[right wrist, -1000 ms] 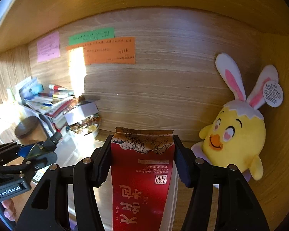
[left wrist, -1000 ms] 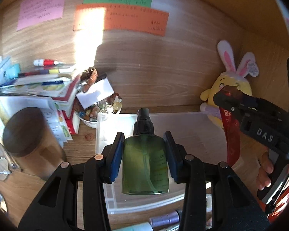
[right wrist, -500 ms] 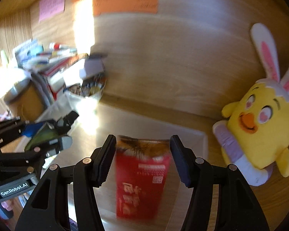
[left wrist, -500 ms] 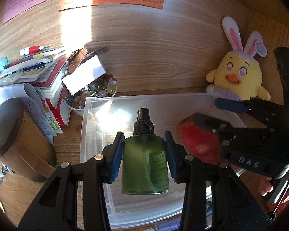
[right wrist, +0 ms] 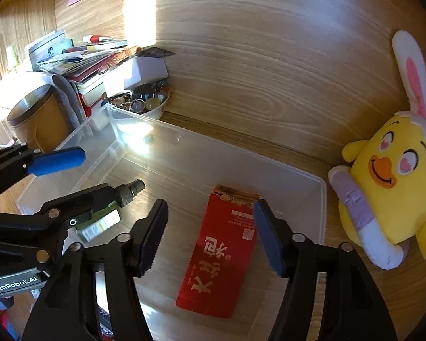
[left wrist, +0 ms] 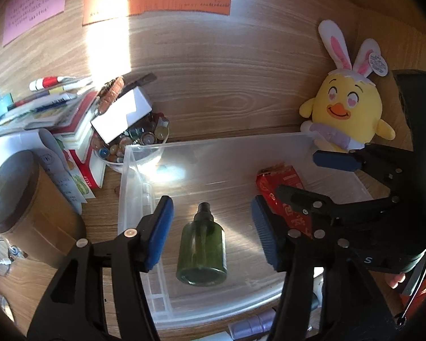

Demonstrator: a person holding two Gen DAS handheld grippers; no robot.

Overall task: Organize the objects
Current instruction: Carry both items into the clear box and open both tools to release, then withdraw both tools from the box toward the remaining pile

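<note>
Both tongs opening over the clear plastic rectangular bin [left wrist: 133,170]

Left tongs [left wrist: 213,230] stand apart around the green spray bottle [left wrist: 201,253]; right tongs [right wrist: 210,233] stand apart around the red paper packet [right wrist: 221,258]; neither is gripped, both in the bin.

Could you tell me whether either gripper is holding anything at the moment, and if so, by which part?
Nothing is held. The left gripper is opening, clear of the green spray bottle; the right gripper is opening around the red packet, both inside the clear bin.
</note>
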